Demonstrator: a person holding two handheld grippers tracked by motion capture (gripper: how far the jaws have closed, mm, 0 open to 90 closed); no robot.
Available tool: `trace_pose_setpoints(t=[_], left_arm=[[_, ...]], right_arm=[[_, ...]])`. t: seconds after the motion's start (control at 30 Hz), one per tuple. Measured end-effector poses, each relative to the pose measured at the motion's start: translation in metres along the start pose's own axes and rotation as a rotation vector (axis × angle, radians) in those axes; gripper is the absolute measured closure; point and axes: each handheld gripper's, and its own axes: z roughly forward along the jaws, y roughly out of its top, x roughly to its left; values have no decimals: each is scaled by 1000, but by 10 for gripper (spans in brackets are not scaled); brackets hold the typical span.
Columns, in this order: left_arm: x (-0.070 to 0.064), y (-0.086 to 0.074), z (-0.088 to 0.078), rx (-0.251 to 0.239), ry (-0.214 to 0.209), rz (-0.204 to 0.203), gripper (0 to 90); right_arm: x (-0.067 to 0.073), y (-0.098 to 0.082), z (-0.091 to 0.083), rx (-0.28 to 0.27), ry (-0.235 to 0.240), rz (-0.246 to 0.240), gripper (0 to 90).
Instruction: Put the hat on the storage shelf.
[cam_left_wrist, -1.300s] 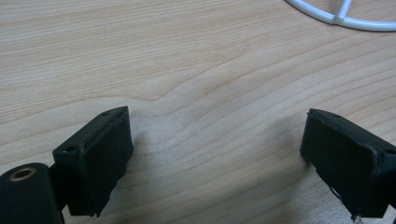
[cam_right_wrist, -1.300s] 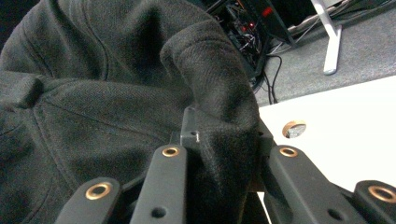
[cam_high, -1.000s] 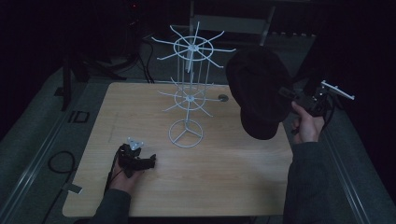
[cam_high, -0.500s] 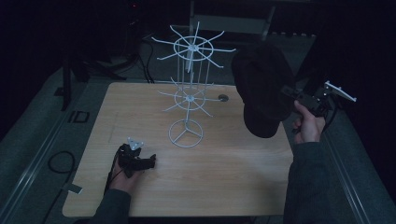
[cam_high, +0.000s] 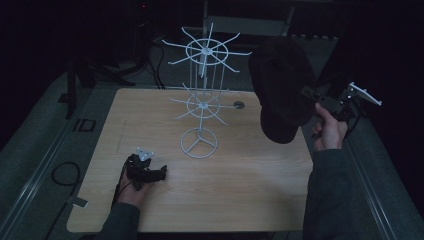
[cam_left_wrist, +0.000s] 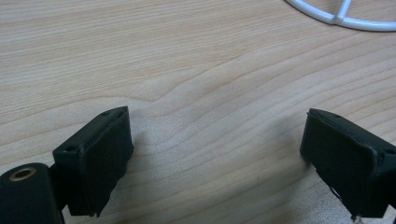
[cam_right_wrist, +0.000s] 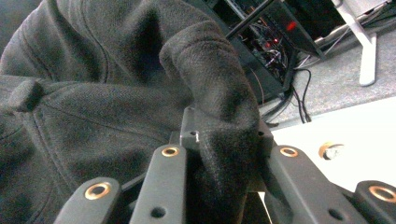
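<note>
A black cap (cam_high: 280, 90) hangs in the air at the table's right side, beside the white wire rack (cam_high: 202, 100). My right gripper (cam_high: 307, 95) is shut on a fold of the cap's fabric. In the right gripper view the cloth of the cap (cam_right_wrist: 93, 93) is bunched between the jaws of my right gripper (cam_right_wrist: 224, 144). My left gripper (cam_high: 159, 173) rests low on the wooden table (cam_high: 250, 170) near the front left. It stands open, and in the left gripper view there is only bare wood between the jaws of my left gripper (cam_left_wrist: 217, 135).
The rack has two tiers of thin spokes and a round base ring (cam_high: 199, 142) at mid-table; an arc of that ring (cam_left_wrist: 336, 14) lies just ahead of the left gripper. A small round grommet (cam_high: 239, 105) sits in the tabletop behind the rack. Cables and dark equipment lie beyond the far edge.
The cap has swung very slightly to the right in the right gripper. Both hands have stayed where they were.
</note>
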Motion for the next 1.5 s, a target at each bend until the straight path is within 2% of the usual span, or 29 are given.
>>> trace_pose_setpoints(t=[0.27, 0.47, 0.7, 0.83, 0.97, 1.1, 1.17, 1.33, 1.5], left_arm=[[0, 0, 0, 1, 0, 0, 96], [0, 0, 0, 0, 0, 0, 96], [0, 0, 0, 1, 0, 0, 96], [0, 0, 0, 2, 0, 0, 96], [0, 0, 0, 1, 0, 0, 96], [0, 0, 0, 2, -1, -1, 96], [0, 0, 0, 2, -1, -1, 96], [0, 0, 0, 1, -1, -2, 96], [0, 0, 0, 3, -1, -3, 96]], right_arm=[[9, 8, 6, -23, 30, 10, 752], [12, 15, 8, -32, 31, 17, 751], [19, 19, 20, -32, 53, 24, 751], [23, 18, 31, -5, 47, 10, 751], [25, 12, 45, 50, 24, -24, 751], [26, 3, 56, 111, -25, -73, 748], [25, -1, 60, 131, -21, -71, 748], [24, -8, 68, 169, -48, -90, 729], [20, -11, 70, 175, -45, -92, 690]])
